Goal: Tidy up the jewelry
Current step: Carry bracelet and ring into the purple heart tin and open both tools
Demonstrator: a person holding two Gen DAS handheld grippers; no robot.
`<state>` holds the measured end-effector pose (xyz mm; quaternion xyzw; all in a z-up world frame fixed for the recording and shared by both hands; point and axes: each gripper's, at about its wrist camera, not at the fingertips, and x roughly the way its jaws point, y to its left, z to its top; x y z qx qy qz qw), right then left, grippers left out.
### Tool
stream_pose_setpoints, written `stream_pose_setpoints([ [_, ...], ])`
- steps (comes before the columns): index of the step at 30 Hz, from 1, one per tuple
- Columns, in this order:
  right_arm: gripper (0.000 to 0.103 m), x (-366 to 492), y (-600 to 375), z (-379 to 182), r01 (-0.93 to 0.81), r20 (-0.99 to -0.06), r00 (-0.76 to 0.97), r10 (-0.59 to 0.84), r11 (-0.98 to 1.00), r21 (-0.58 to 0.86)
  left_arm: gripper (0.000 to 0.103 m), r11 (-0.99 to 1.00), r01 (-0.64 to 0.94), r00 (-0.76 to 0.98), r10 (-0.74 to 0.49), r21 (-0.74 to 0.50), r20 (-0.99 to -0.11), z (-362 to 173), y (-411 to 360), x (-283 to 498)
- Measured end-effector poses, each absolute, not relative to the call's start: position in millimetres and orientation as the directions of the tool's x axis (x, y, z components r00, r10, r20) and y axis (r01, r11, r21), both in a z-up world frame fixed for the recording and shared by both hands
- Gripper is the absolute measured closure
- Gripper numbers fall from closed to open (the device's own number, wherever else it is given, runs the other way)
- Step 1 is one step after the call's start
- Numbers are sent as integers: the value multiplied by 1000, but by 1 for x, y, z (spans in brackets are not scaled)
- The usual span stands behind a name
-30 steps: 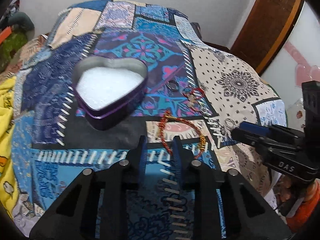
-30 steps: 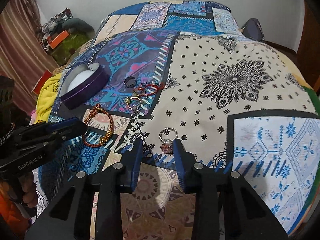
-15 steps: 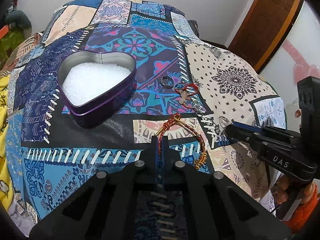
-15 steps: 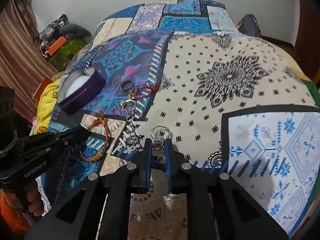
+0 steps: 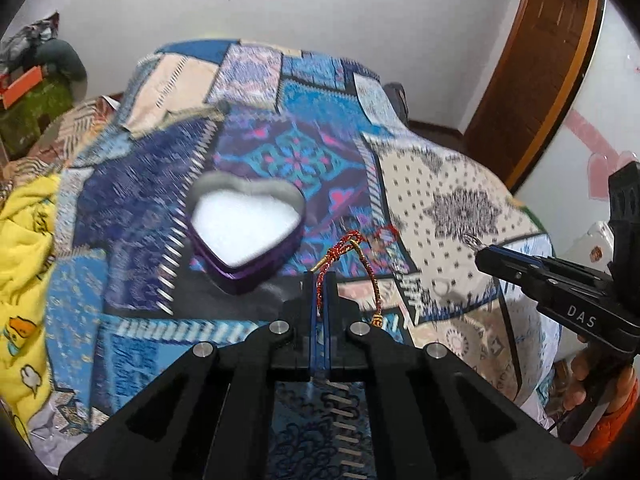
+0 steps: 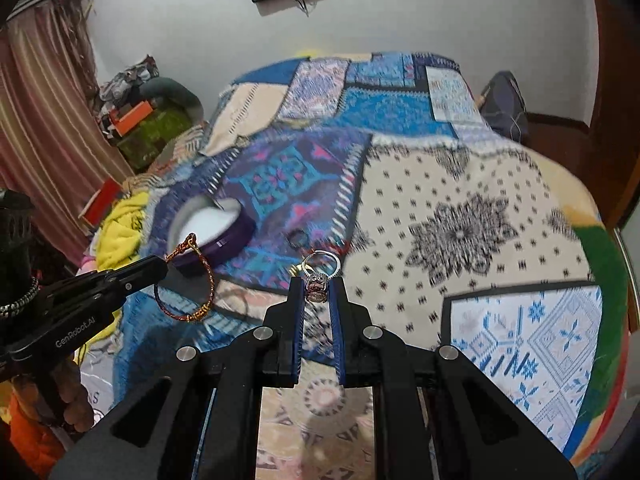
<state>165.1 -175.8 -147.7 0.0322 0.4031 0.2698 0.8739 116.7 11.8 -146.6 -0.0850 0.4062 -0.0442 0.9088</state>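
My left gripper (image 5: 319, 276) is shut on a red and gold cord bracelet (image 5: 362, 258) and holds it in the air above the bedspread, just right of the purple heart-shaped tin (image 5: 246, 228) with white lining. The bracelet (image 6: 200, 280) hangs from the left gripper (image 6: 160, 266) in the right wrist view, near the tin (image 6: 216, 226). My right gripper (image 6: 318, 282) is shut on a silver ring with a pink stone (image 6: 320, 274), lifted off the bed. It shows in the left wrist view (image 5: 478, 250) too.
A dark ring (image 6: 297, 237) and a red cord piece (image 5: 386, 234) lie on the patchwork bedspread (image 6: 460, 232) right of the tin. A yellow blanket (image 5: 24, 232) lies at the left. A wooden door (image 5: 536, 68) stands at the right.
Both grippers closed on their items and lifted them off the bed. The left one rose with the bracelet, the right one with the ring.
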Motion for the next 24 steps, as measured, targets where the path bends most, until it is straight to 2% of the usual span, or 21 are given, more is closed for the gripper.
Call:
stream_pose_setpoints([
  [12,92,174,-145,-114,-495,-615,572,543,826,270,102,985,-22,759,-94,-170,-644,-106,46,110],
  [24,92,191,-106,-111,-544,-600,554,578,796,265,102,984,-10,774,-107,-180,-625,-111,74,138],
])
